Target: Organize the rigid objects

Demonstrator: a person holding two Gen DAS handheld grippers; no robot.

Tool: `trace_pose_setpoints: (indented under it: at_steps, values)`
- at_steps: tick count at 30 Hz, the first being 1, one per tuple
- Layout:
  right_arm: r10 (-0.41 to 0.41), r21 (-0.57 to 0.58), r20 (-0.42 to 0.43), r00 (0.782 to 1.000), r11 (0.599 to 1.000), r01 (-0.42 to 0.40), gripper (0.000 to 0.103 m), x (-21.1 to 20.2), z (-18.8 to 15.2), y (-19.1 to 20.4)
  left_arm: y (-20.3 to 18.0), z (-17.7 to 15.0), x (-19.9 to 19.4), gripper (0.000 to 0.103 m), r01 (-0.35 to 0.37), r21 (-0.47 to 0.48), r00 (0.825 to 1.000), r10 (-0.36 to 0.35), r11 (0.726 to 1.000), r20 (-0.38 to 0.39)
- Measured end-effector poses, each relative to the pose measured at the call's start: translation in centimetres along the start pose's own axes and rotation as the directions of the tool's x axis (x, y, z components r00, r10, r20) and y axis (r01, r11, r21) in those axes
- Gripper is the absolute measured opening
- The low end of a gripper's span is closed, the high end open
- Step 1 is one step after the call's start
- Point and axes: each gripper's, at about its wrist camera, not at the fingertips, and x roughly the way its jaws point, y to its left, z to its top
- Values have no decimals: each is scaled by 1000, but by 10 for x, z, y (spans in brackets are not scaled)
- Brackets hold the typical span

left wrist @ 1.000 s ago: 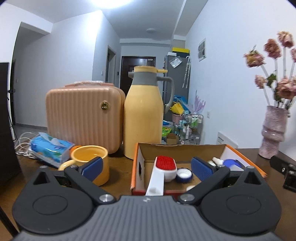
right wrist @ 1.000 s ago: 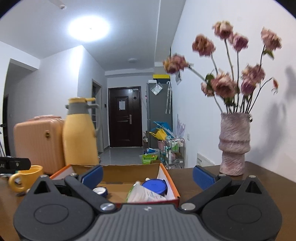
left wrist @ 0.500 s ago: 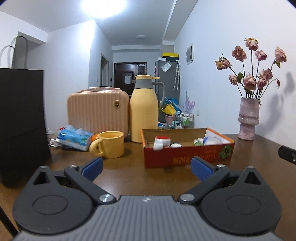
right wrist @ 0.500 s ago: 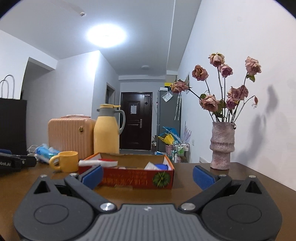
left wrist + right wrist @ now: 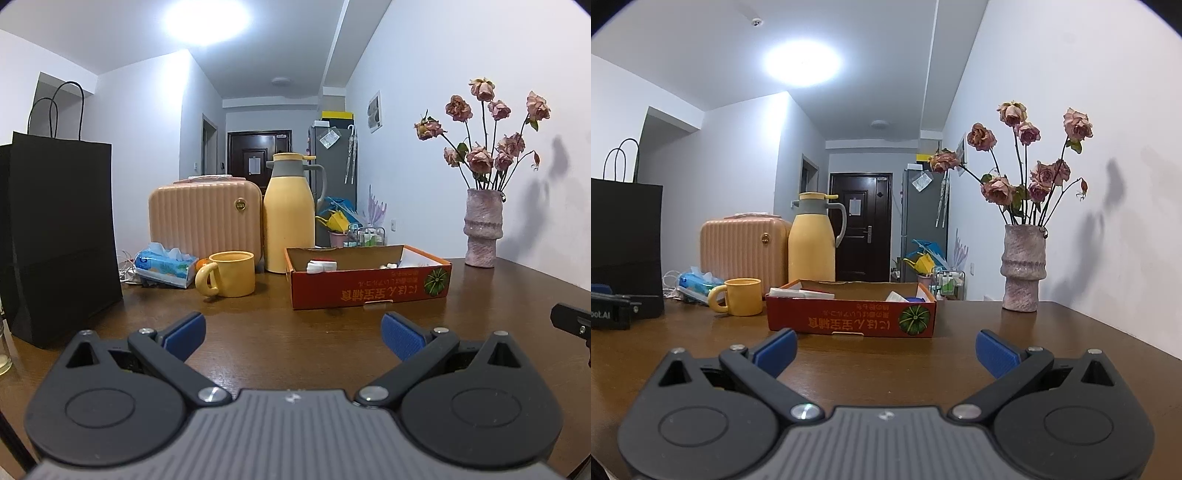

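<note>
Bright ceiling lamp (image 5: 207, 23) glares — sharp frames, fisheye-bent edges, dark corners.

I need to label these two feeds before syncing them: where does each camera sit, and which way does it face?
Left wrist: on the left gripper, low over the table, facing the red cardboard box, yellow mug and black bag; its own open blue-padded fingers show, plus the other gripper's tip at the right edge.
Right wrist: on the right gripper, facing the box and vase; its own open fingers show.
Both share the box, mug, thermos and suitcase.
</note>
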Motion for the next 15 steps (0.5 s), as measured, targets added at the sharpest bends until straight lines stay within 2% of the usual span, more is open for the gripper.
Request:
trace_pose_setpoints:
  at_steps: [15]
  values:
    - [6, 1, 12, 1000, 1000, -6, 103, -6, 3, 1, 1, 1, -10, 103, -2, -2, 1000, 2, 1000, 25]
